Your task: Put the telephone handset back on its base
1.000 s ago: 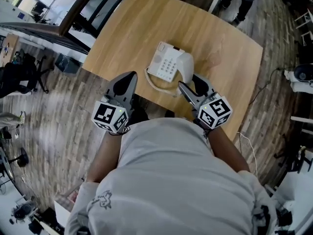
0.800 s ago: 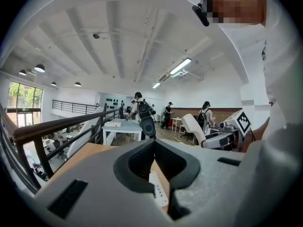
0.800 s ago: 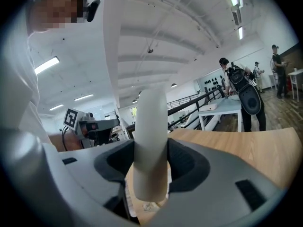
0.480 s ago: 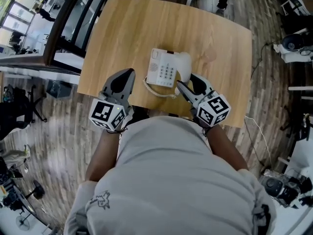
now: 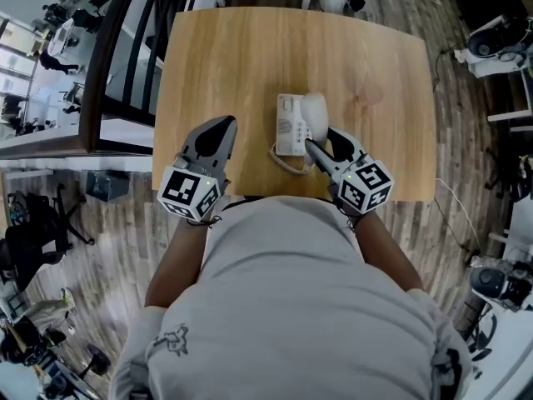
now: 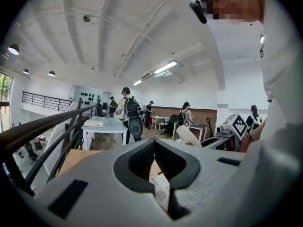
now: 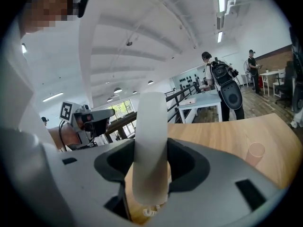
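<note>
Right tool (image 5: pixel 323 138) is clamped on the handset (image 5: pixel 315 109), which sits at the right edge of the base (image 5: pixel 288 126) on the surface (image 5: pixel 225 65), both long axes pointing away from the person; the cradle likely lies slightly leftward. Left tool (image 5: pixel 218 132), jaws together and empty, is farther off

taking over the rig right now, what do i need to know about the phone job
Left tool: shut, empty, over the table to the left of the phone.
Right tool: closed on the white handset, which stands up between its jaws.
Base: on the wooden table near its front edge, with the coiled cord looping out on the near side.
Done: the handset is gripped and sits at the base's right side. I can't tell whether it touches the cradle.
Left to do: lower it into the cradle, check it seats, then open the right tool.
</note>
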A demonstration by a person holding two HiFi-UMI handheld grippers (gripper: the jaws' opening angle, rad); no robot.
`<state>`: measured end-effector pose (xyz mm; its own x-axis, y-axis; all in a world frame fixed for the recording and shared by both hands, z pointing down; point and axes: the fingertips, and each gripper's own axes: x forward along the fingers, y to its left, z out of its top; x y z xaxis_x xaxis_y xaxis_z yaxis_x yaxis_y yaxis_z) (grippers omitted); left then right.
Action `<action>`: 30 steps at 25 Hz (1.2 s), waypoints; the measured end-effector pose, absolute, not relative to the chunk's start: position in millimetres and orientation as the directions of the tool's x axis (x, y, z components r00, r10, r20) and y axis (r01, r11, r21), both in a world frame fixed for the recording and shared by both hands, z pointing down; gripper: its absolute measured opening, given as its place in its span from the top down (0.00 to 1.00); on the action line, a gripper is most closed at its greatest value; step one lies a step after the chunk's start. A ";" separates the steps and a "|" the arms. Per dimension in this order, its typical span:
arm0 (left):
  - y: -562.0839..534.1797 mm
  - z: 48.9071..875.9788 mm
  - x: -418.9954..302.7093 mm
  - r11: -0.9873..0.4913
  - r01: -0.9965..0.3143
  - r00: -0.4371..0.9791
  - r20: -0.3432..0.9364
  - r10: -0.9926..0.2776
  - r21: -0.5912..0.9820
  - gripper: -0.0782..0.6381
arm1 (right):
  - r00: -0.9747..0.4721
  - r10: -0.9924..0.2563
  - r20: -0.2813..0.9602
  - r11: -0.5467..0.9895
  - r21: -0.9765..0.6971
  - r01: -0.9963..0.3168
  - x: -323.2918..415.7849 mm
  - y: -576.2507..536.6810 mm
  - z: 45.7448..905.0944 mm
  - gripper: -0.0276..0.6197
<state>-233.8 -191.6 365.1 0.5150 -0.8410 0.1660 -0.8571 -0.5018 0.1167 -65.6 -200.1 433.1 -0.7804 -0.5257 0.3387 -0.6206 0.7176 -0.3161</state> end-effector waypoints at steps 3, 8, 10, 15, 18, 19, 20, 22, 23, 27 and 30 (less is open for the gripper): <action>-198.1 369.1 -245.3 -0.564 -0.816 0.578 0.174 -0.798 0.126 0.88 | -0.733 -0.581 0.355 0.663 -0.315 -0.678 -77.3 -197.4 437.0 0.62; -209.1 377.9 -264.6 -0.618 -0.774 0.633 0.174 -0.754 0.140 0.88 | -0.688 -0.627 0.366 0.618 -0.304 -0.725 -101.6 -204.3 442.2 0.62; -209.1 383.4 -262.3 -0.648 -0.746 0.666 0.180 -0.724 0.152 0.88 | -0.657 -0.650 0.382 0.584 -0.303 -0.754 -101.9 -199.9 446.2 0.62; -210.1 398.7 -258.7 -0.680 -0.708 0.706 0.198 -0.680 0.191 0.88 | -0.602 -0.677 0.424 0.519 -0.305 -0.798 -101.2 -195.3 461.8 0.62; -210.9 408.1 -254.8 -0.684 -0.701 0.713 0.214 -0.668 0.200 0.88 | -0.585 -0.678 0.445 0.489 -0.322 -0.811 -98.6 -197.2 475.9 0.62; -211.2 411.1 -254.1 -0.683 -0.701 0.713 0.221 -0.666 0.202 0.88 | -0.580 -0.677 0.452 0.478 -0.329 -0.814 -97.6 -197.9 481.2 0.62; -211.4 413.8 -253.8 -0.682 -0.702 0.712 0.227 -0.665 0.204 0.88 | -0.576 -0.676 0.459 0.467 -0.337 -0.818 -96.7 -198.8 486.9 0.62; -212.0 419.3 -253.8 -0.678 -0.705 0.709 0.239 -0.664 0.208 0.88 | -0.568 -0.673 0.474 0.442 -0.358 -0.822 -95.3 -201.7 498.6 0.62; -212.2 422.4 -253.8 -0.675 -0.707 0.707 0.245 -0.664 0.211 0.88 | -0.566 -0.670 0.481 0.431 -0.369 -0.824 -94.9 -203.3 504.7 0.62; -215.8 437.5 -253.5 -0.663 -0.715 0.698 0.271 -0.663 0.220 0.88 | -0.560 -0.655 0.507 0.405 -0.391 -0.827 -96.2 -210.3 527.2 0.62; -219.9 451.5 -255.0 -0.658 -0.720 0.692 0.295 -0.659 0.220 0.88 | -0.548 -0.648 0.528 0.389 -0.389 -0.835 -100.2 -216.5 542.0 0.62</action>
<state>-255.0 -219.9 451.5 0.6920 -0.6589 0.2948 -0.7202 -0.6580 0.2198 -100.2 -216.5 542.0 -0.5485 -0.6483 0.5281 -0.8349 0.3894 -0.3890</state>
